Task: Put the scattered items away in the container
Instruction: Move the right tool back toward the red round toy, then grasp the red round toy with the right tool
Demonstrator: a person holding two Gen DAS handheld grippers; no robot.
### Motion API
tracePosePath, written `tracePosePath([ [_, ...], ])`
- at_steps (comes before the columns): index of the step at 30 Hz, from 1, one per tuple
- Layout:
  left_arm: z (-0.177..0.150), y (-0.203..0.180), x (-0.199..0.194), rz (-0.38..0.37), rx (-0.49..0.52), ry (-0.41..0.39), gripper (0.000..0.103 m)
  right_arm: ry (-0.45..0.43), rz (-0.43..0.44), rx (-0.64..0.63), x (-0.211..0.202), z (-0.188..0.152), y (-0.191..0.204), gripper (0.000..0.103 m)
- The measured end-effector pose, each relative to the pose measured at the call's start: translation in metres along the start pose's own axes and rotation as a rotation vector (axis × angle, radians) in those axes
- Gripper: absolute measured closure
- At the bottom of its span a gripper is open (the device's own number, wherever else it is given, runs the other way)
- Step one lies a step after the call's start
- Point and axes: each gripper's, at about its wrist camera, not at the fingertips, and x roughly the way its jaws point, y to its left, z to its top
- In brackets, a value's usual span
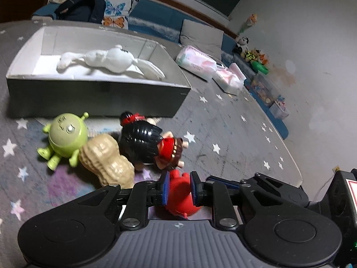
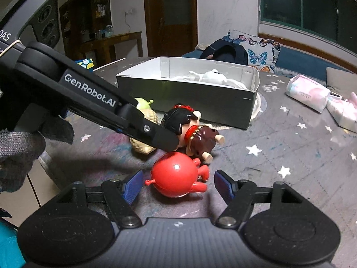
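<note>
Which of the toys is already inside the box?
Only the white toy: it lies in the box. The green, peanut, black-haired and red toys lie outside it.

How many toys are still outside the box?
4, all on the mat in front of the box: green alien, peanut, black-haired doll, and red toy nearest. Others may be hidden.

Your left gripper (image 1: 178,189) covers the lower half of the red toy (image 1: 178,198), low in the left wrist frame. In the right wrist view, its arm hides most of the peanut (image 2: 142,146) and green alien (image 2: 144,103) at centre left.
</note>
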Motion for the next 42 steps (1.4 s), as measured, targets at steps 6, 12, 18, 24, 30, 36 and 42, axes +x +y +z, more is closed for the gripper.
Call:
tracePosePath([
  [6, -0.001, 0.002, 0.002, -0.017, -0.022, 0.017, 0.081, 0.005, 0.002, -0.018, 0.003, 0.001, 0.003, 0.036],
  [12, -0.001, 0.007, 0.006, -0.046, -0.061, 0.047, 0.076, 0.017, 0.003, -0.045, 0.007, 0.001, 0.007, 0.042],
  [18, 0.0, 0.013, 0.009, -0.077, -0.097, 0.064, 0.071, 0.026, 0.002, -0.066, 0.009, 0.001, 0.009, 0.047],
  [24, -0.001, 0.024, 0.016, -0.113, -0.172, 0.103, 0.063, 0.027, -0.008, -0.075, 0.009, 0.0, 0.008, 0.05],
  [30, 0.0, 0.032, 0.021, -0.14, -0.222, 0.125, 0.059, 0.025, -0.012, -0.071, 0.009, -0.002, 0.008, 0.051],
  [36, -0.001, 0.029, 0.022, -0.144, -0.219, 0.13, 0.058, 0.021, -0.021, -0.068, 0.008, -0.004, 0.007, 0.052],
  [42, 0.0, 0.024, 0.019, -0.152, -0.202, 0.122, 0.059, 0.012, -0.027, -0.058, 0.002, -0.003, 0.007, 0.052],
])
